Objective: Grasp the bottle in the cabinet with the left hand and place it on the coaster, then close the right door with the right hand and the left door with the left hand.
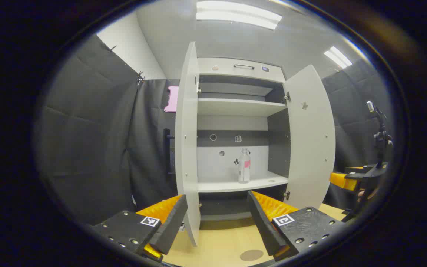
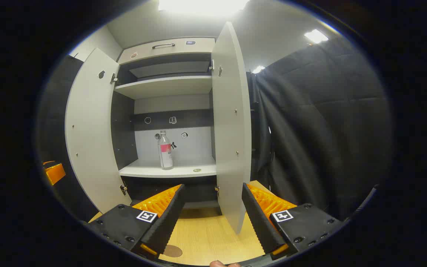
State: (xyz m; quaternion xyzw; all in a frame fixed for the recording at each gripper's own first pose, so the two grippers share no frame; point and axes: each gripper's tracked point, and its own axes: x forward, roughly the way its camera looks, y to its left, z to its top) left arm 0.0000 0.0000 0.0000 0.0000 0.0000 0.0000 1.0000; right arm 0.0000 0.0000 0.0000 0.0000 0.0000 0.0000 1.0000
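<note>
The water bottle [image 1: 244, 165] stands on the open cabinet's [image 1: 241, 66] lower shelf; both grippers, left [image 1: 217, 207] and right [image 2: 211, 202], hover with fingers spread apart, empty.

Recording booth, black cloth walls [image 2: 321, 111], open cabinet [image 1: 235, 107]

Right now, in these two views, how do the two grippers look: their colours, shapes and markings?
The left gripper and the right gripper look alike. Each has two wedge-shaped fingers, orange and ribbed on the outer side, with a flat dark pad on the inner face. Each finger sits on a black block with small round bolts and a square black-and-white marker.
</note>
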